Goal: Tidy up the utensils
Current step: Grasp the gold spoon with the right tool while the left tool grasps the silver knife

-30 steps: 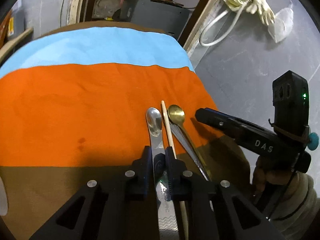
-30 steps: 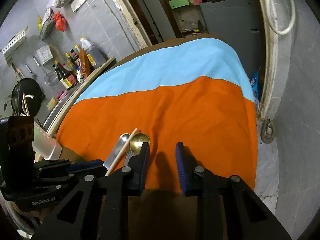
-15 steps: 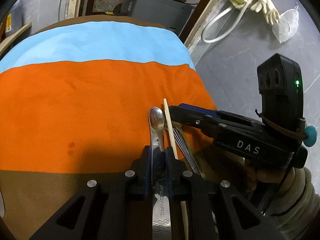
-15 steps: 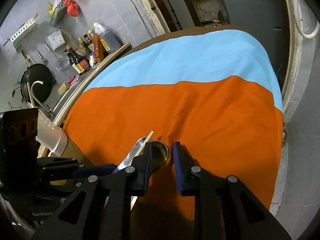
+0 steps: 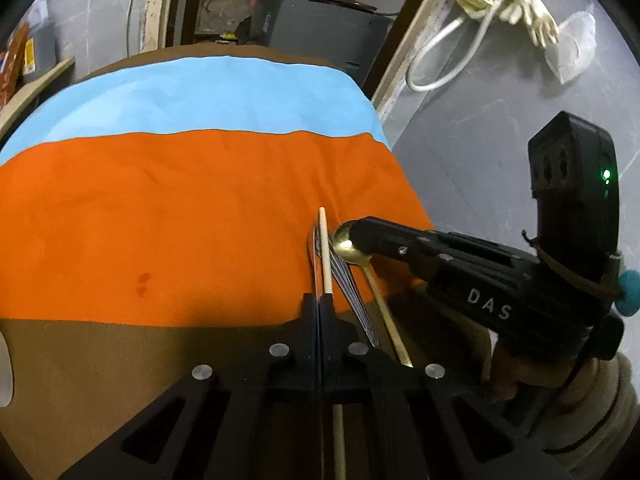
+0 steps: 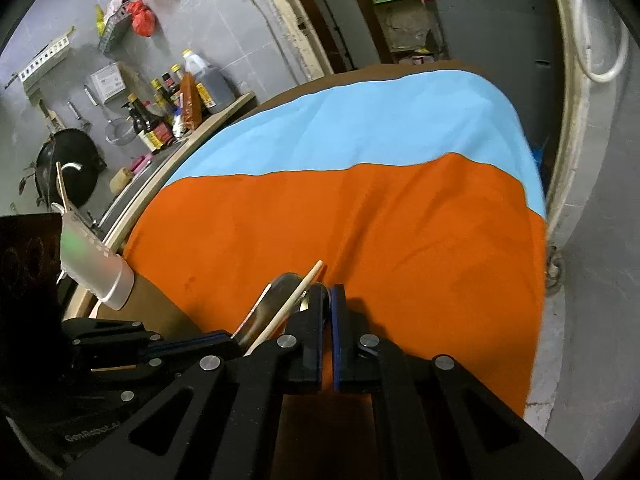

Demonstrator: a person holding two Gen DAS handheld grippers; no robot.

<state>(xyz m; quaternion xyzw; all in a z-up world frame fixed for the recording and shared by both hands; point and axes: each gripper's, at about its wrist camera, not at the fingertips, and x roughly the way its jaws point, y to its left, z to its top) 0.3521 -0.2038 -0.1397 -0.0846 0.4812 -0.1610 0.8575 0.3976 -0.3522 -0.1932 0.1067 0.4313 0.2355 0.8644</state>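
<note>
On your left, the left gripper (image 5: 320, 304) is clamped on the thin flat handle of the silver spoon (image 5: 314, 246), which is turned on edge so its polished bowl shows only as a sliver; I judge you pinch it low on the handle to steady it while the pile is sorted. Just beside it, touching the spoon, lies the pale wooden chopstick (image 5: 326, 256), a straight round matte rod running under your gripper toward the camera. Next comes the steel fork (image 5: 348, 288), its slim ridged tines lying between chopstick and gold spoon (image 5: 347, 240). Further right, your right gripper (image 6: 329, 294) has its jaws closing on the gold spoon's glossy rounded bowl, though from its own camera the pads look nearly together and the bowl is hidden, so the hold is a judgement. All four utensils sit bunched at the near right edge of the surface, on the soft orange cloth (image 5: 160, 220) where it meets the brown cloth (image 5: 100, 360); a light blue cloth (image 5: 180, 100) covers the far end.
</note>
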